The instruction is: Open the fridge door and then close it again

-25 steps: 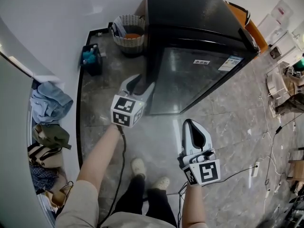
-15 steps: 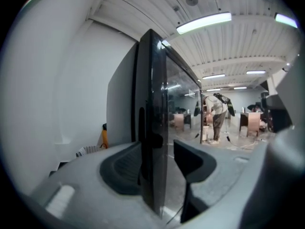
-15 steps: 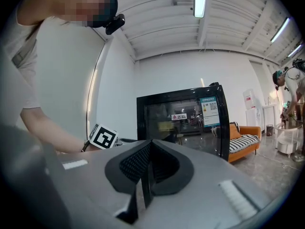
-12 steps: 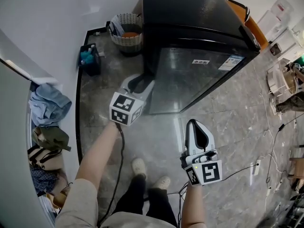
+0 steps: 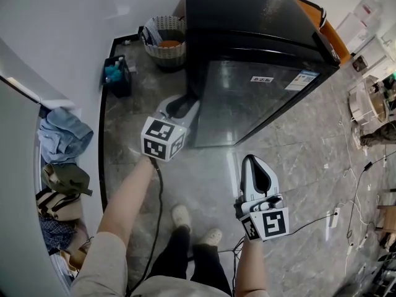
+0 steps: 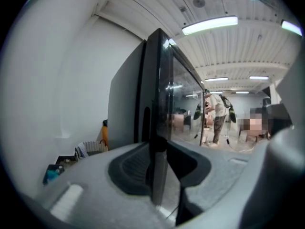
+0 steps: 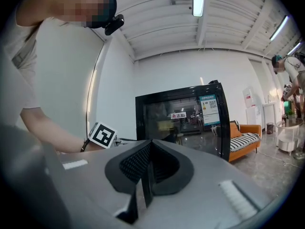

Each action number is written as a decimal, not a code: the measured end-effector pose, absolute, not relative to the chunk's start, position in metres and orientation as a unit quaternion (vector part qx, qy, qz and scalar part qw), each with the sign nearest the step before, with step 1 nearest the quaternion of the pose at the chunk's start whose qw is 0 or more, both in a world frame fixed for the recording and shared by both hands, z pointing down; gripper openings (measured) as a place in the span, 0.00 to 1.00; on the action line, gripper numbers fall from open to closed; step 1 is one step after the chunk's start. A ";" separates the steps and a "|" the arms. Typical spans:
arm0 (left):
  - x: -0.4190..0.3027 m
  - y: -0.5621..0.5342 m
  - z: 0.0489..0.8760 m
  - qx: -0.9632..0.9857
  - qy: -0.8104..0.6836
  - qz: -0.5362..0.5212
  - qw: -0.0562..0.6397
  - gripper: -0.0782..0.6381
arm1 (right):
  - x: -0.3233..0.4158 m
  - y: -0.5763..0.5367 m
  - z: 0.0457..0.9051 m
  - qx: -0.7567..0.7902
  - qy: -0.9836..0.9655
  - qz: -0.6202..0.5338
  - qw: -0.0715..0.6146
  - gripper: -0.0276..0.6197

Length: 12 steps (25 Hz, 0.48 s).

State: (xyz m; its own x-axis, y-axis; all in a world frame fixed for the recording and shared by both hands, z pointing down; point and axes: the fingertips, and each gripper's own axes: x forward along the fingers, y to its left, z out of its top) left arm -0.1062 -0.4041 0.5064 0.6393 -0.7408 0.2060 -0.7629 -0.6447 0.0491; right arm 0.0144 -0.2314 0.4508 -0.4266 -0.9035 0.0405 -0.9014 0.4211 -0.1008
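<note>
Two grippers: the left gripper [image 5: 185, 106] has just been closing its jaws, which now clamp the edge of the shut fridge door [image 5: 260, 104]. The right gripper [image 5: 252, 166] hangs apart, jaws together and empty. Grip firmly, then pull smoothly along the hinge's arc.

I see a fridge [image 5: 247, 23] cased in glossy black, the fridge door [image 5: 247, 104] smooth, mirror-like glass. The floor [image 5: 204, 172] looks like polished grey stone, the basket [image 5: 167, 51] woven wicker, and the right hand-held gripper [image 5: 250, 161] matt grey plastic.
</note>
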 end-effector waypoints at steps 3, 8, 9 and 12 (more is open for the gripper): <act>-0.108 -0.403 0.507 0.897 -0.428 0.094 0.063 0.25 | 0.014 -0.229 0.452 -0.535 0.843 -0.055 0.012 0.03; -0.109 -0.401 0.509 0.887 -0.444 0.108 0.065 0.25 | 0.020 -0.223 0.449 -0.537 0.842 -0.052 0.015 0.03; -0.109 -0.401 0.509 0.886 -0.446 0.109 0.065 0.25 | 0.022 -0.221 0.447 -0.538 0.841 -0.052 0.016 0.03; -0.108 -0.400 0.509 0.882 -0.454 0.113 0.066 0.25 | 0.028 -0.218 0.443 -0.539 0.841 -0.050 0.019 0.03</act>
